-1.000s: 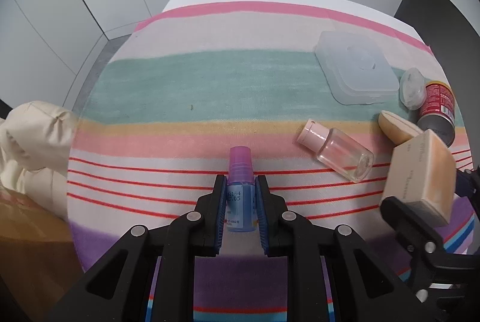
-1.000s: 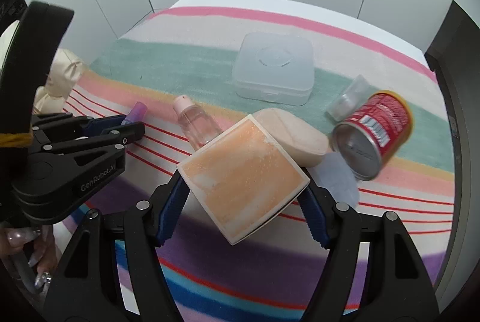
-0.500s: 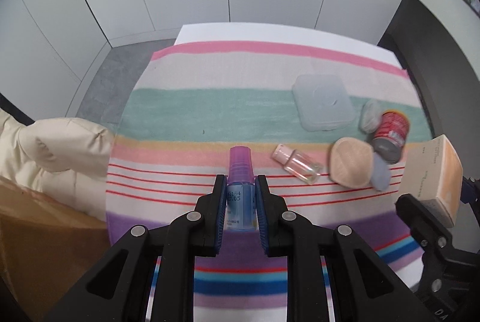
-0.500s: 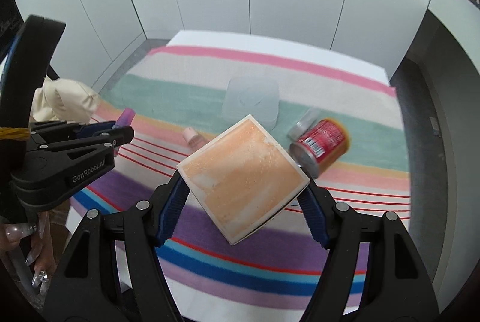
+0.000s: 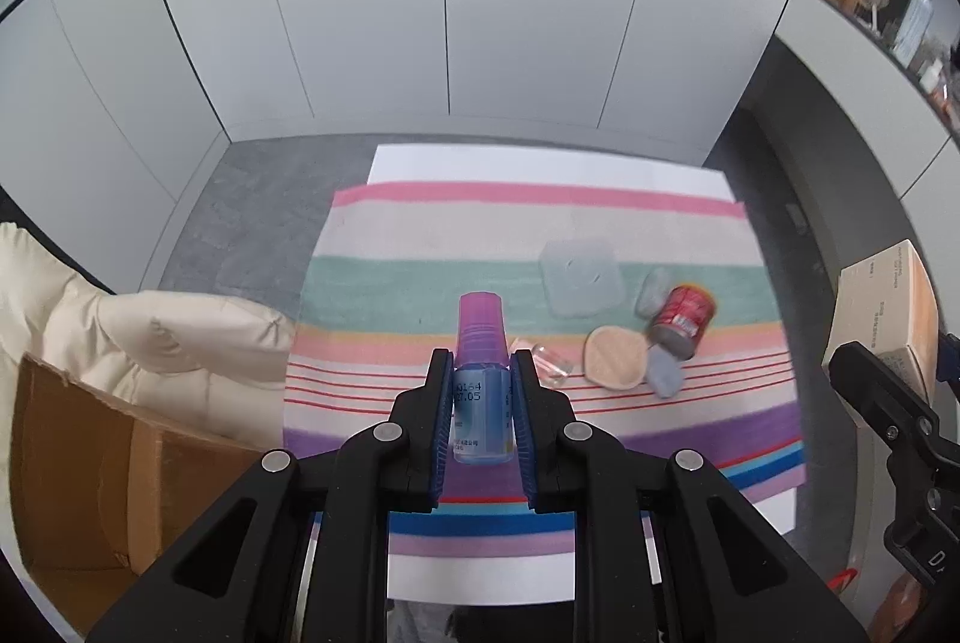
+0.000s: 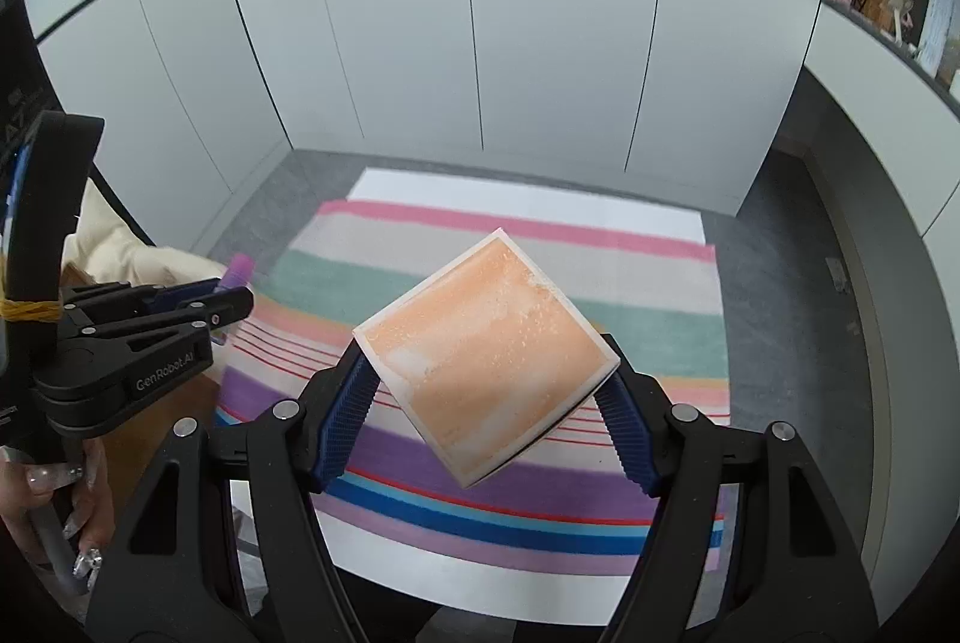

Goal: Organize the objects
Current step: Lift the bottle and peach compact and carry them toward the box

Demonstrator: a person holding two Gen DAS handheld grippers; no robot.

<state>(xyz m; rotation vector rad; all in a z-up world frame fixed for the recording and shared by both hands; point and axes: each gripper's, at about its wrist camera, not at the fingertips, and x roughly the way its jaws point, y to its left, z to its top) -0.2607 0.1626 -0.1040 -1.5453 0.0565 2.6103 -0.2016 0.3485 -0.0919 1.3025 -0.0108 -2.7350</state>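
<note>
Left wrist view: the left gripper (image 5: 480, 406) stayed clamped on the bottle (image 5: 480, 379), the right gripper (image 6: 489, 409) on the box (image 6: 486, 355). Both had risen high above the cloth (image 5: 456, 217) within a second, probably carrying them toward the carton (image 5: 120, 469).

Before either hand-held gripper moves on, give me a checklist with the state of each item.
1. Left hand-held gripper shut on the blue bottle with the purple cap: ok, pads clamp both sides.
2. Right hand-held gripper shut on the orange box: ok, though held by two opposite corners, so it could pivot.
3. Both loads clear of the striped cloth: ok.
4. Cardboard box open to receive things: ok, open top at lower left.
5. Things left on the cloth: not ok; clear lidded case, red can, beige puff and small clear bottle remain.
6. Where each item belongs: cannot tell.
</note>
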